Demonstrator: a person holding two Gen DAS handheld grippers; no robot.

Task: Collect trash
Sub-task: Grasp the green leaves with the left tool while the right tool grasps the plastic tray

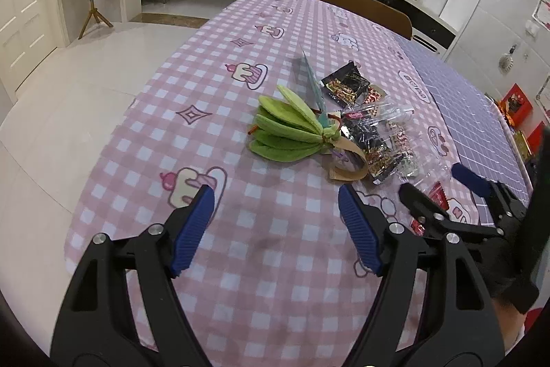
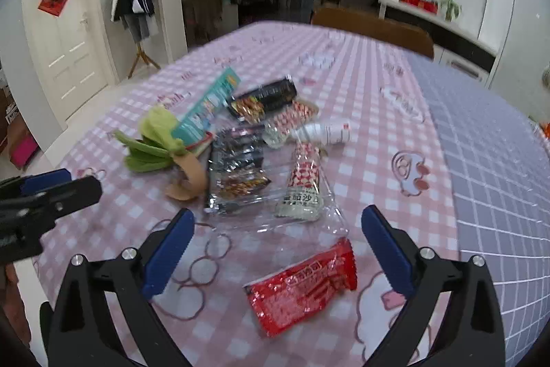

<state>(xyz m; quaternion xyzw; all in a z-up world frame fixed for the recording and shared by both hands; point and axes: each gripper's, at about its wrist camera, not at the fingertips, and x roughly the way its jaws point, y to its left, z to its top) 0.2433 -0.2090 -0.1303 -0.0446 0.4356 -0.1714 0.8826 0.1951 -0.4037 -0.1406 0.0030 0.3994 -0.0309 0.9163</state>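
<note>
One red wrapper (image 2: 302, 286) flat on the worktop (image 2: 395, 85), just ahead of the right claw (image 2: 276, 250), between its released fingers, long axis slanting near-left to far-right. Left claw (image 1: 275, 222) also released, farther off, nearer the green cloth (image 1: 288, 129).
</note>
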